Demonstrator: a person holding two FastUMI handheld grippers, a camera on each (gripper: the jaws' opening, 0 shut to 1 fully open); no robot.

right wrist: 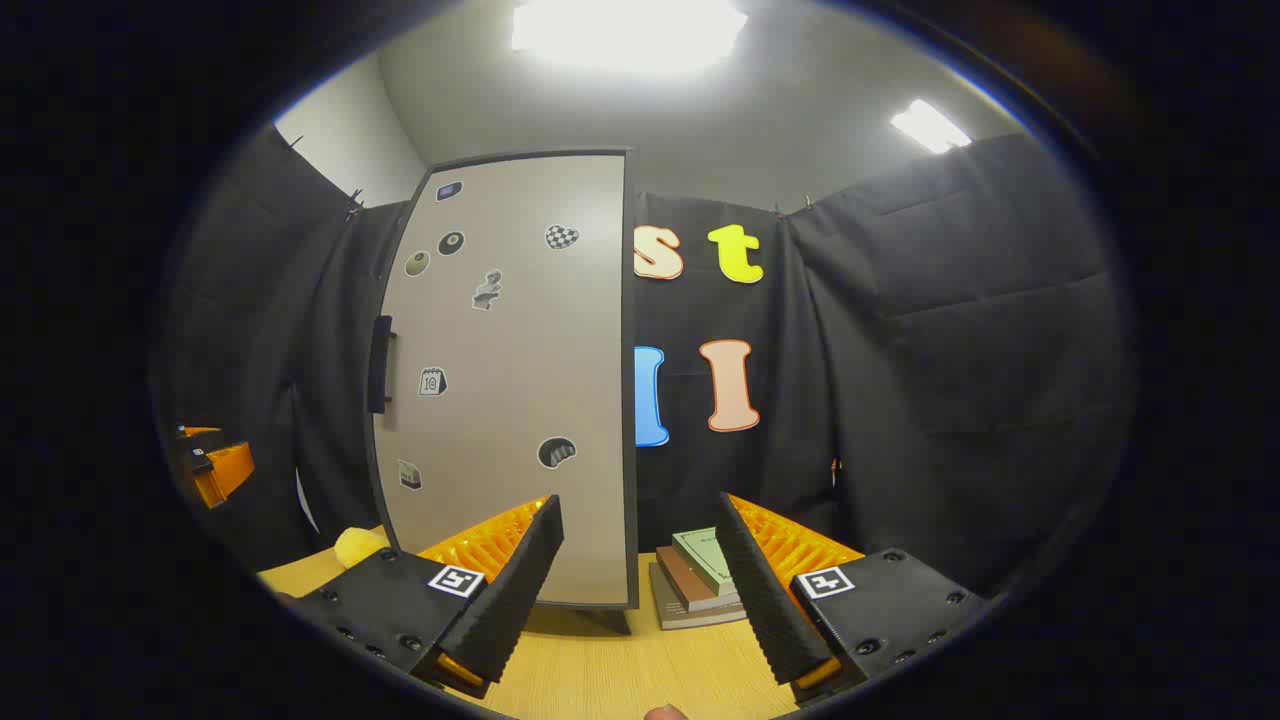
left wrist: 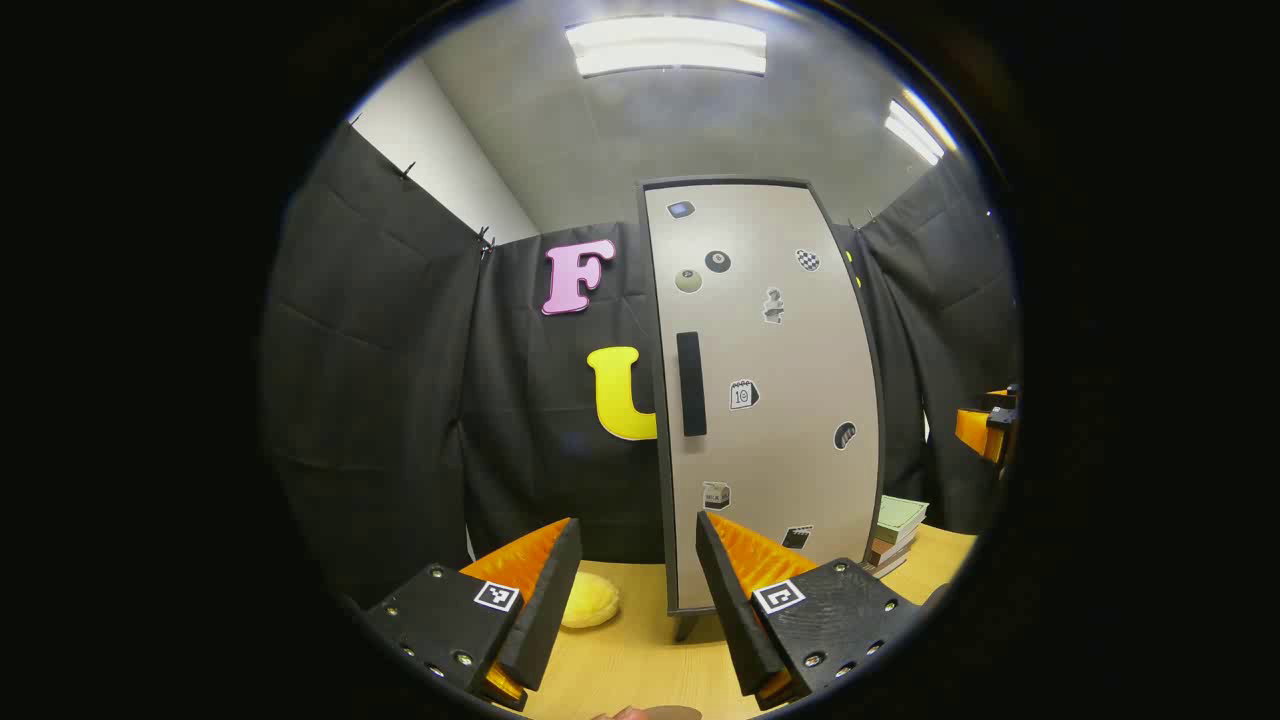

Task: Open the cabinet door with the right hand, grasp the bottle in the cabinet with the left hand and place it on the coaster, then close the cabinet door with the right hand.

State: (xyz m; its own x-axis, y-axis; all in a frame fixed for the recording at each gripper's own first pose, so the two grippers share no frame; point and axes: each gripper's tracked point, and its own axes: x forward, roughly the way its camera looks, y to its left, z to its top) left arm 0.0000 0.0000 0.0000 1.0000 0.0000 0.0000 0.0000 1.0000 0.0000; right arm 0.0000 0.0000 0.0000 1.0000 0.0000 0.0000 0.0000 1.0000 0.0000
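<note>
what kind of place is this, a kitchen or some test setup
Most likely a staged recording booth, not a real kitchen: black cloth walls, a small sticker-covered cabinet standing on a wooden table, and a stack of books beside it.

Wooden table (right wrist: 600, 670): cabinet (right wrist: 510, 400), book stack (right wrist: 695, 580), maybe yellow sponge (left wrist: 588, 600).

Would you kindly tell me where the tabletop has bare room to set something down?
Bare table lies in front of the closed cabinet, between the yellow object and the book stack. It is crowded right of the cabinet, where the books lie.
</note>
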